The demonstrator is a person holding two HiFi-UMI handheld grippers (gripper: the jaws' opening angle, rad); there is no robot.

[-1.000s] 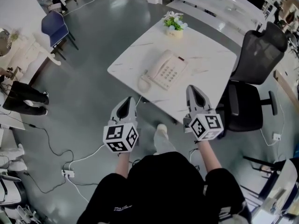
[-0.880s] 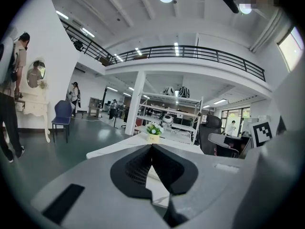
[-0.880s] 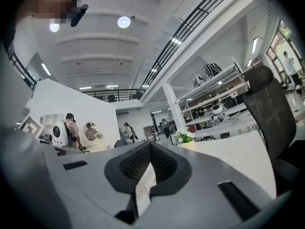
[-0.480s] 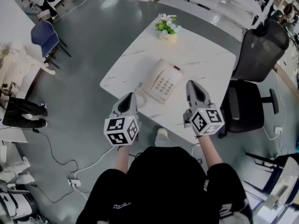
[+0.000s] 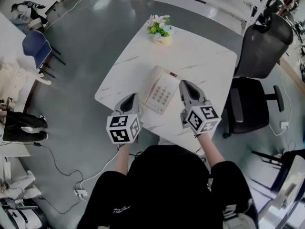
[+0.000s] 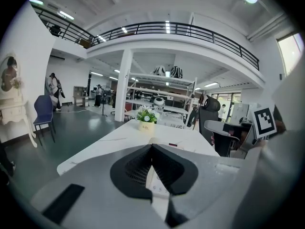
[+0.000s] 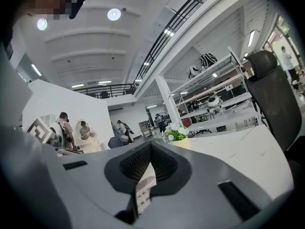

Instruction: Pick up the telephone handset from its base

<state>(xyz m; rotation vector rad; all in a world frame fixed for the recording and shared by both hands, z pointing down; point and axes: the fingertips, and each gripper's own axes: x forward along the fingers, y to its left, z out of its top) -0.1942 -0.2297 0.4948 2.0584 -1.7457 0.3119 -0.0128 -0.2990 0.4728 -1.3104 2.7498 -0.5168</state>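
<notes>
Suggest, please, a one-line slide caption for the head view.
Left claw and right claw, both shut, flank the cream telephone, handset not yet lifted, on a white table with flowers.

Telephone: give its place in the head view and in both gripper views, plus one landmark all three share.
Head view: telephone at picture centre, on the white table.
Left gripper view: telephone low centre, keypad showing in the gap under the jaw tips.
Right gripper view: telephone low, just left of centre, in the same kind of gap.
Shared landmark: the flower pot beyond the telephone.
</notes>
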